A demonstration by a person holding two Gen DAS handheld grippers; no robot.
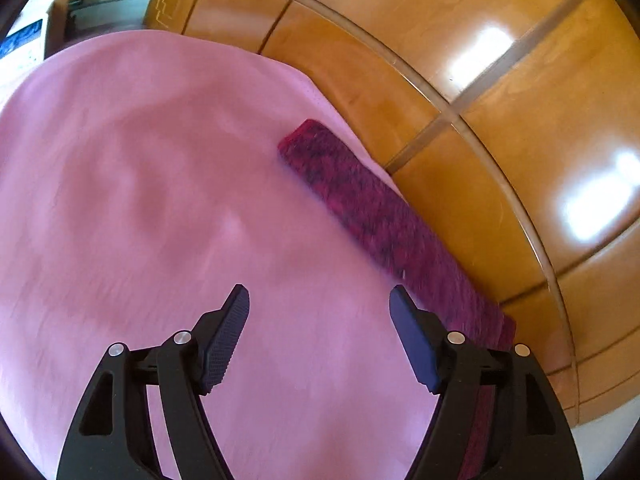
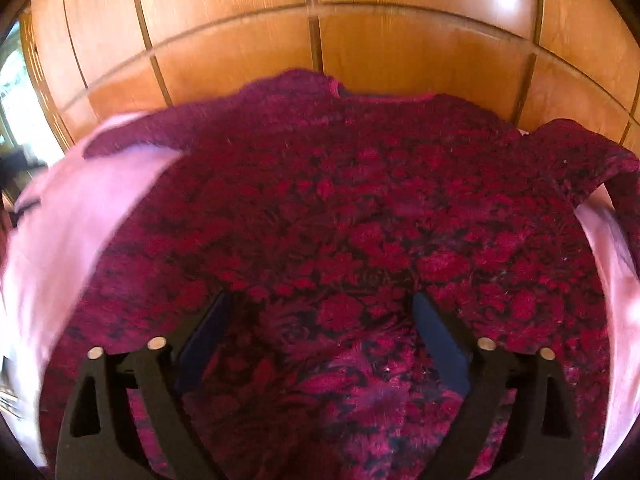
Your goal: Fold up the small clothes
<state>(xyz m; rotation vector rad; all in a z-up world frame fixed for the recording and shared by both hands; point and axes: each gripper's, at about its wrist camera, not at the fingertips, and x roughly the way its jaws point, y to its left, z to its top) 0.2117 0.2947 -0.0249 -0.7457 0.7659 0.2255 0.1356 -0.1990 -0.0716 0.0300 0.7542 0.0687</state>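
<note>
Here, the left tool [image 1: 320,330] hangs spread, empty, over the pink cloth [image 1: 140,200]; the right tool [image 2: 320,340], spread too, hovers above the magenta sweater [image 2: 340,200].

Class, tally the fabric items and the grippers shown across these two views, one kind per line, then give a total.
Dark red patterned sweater: 1
Pink cloth beneath it: 1
Grippers, left gripper and right gripper: 2
Total: 4
</note>
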